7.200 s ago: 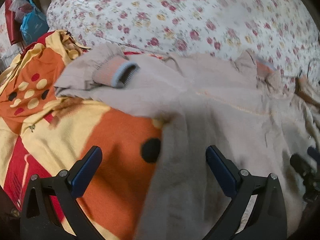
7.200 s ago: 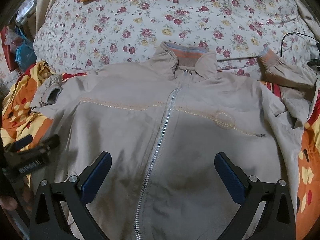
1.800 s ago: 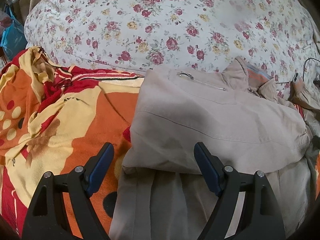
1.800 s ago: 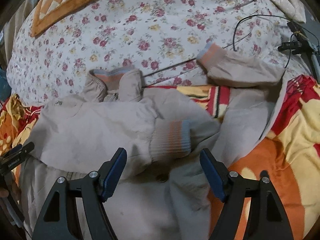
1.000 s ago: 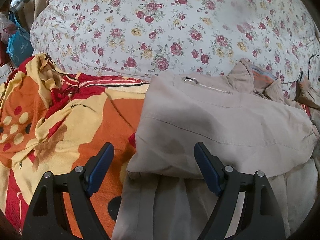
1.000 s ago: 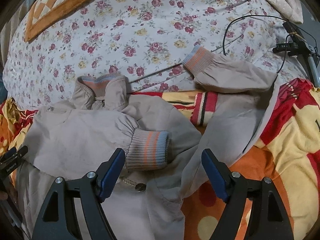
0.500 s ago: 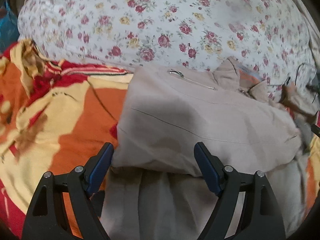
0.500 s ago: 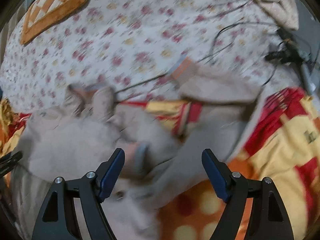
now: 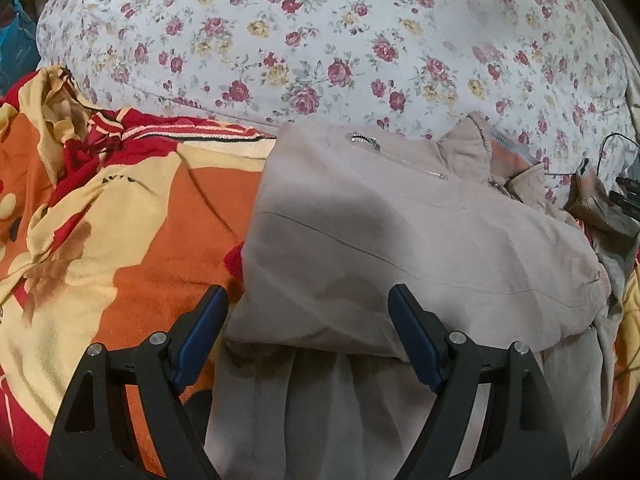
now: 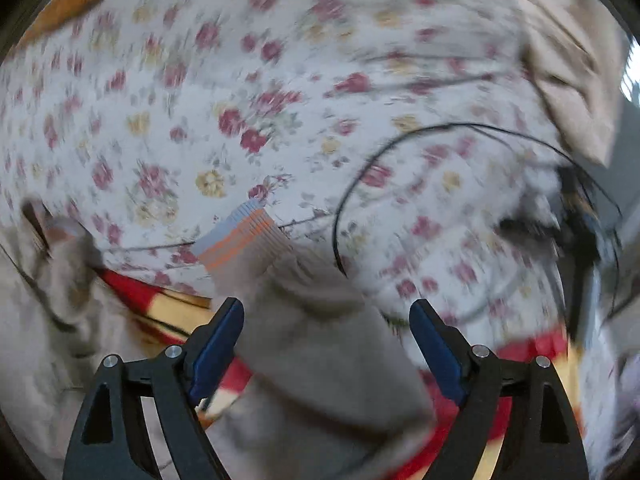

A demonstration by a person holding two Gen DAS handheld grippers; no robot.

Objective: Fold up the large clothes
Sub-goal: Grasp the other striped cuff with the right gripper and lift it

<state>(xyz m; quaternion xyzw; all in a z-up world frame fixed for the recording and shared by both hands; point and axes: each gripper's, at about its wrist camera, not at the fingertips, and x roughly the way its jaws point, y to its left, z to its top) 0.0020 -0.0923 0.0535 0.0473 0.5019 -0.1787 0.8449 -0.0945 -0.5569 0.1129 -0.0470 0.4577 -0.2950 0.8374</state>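
Since a second ago the right gripper (image 10: 326, 334) has swung away from the folded-over cuff at the jacket's middle and now hangs over the other sleeve (image 10: 320, 344), its view smeared by blur; its blue-padded jaws are opening, with that sleeve lying below the gap and neither pad touching it; the ribbed cuff with orange and grey-blue stripes (image 10: 240, 238) rests on the white rose-printed quilt (image 10: 168, 112), just beside a looping black cable (image 10: 400, 140). The left gripper (image 9: 308, 330) has barely shifted; its jaws stand wide and hold nothing, spanning the near edge of the beige zip-up jacket (image 9: 400, 240), whose left side lies folded over its body; the jacket lies on the orange, yellow and red patterned blanket (image 9: 120, 240), its collar (image 9: 480, 148) touching the quilt.
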